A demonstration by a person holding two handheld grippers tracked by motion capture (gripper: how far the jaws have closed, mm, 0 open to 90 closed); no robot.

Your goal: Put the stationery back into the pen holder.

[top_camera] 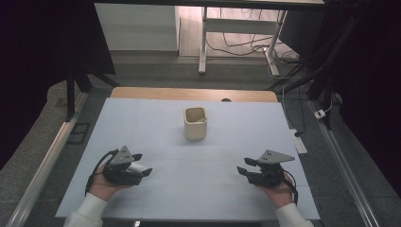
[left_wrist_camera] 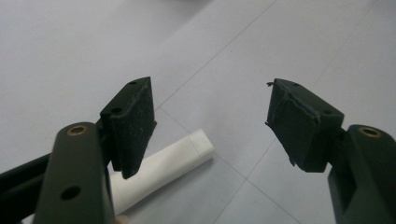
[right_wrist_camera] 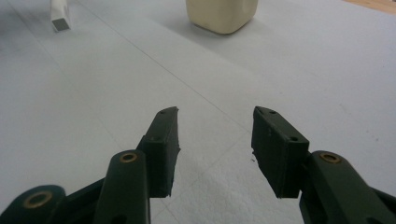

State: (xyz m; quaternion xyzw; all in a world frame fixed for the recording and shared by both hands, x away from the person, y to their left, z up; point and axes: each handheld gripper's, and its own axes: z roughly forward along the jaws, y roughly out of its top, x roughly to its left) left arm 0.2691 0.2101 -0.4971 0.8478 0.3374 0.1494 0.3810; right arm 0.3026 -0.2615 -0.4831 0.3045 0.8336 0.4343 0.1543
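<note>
A cream square cup [top_camera: 195,123] stands upright on the pale mat, past the middle; in the right gripper view the cup [right_wrist_camera: 222,14] is far ahead. My left gripper [top_camera: 144,163] rests at the near left, jaws wide apart and open. A white tube [left_wrist_camera: 163,170] lies flat on the mat beside its left jaw, which partly hides it; the pads do not press it. In the high view the white tube [top_camera: 137,166] pokes out between the jaws. My right gripper [top_camera: 243,166] sits at the near right, open, with nothing between its fingers [right_wrist_camera: 215,140].
The pale blue mat [top_camera: 156,118] covers a wooden table whose far edge [top_camera: 189,93] shows behind it. A white table leg [top_camera: 203,42] and cables stand beyond on the floor. The end of the white tube [right_wrist_camera: 60,16] appears far left in the right gripper view.
</note>
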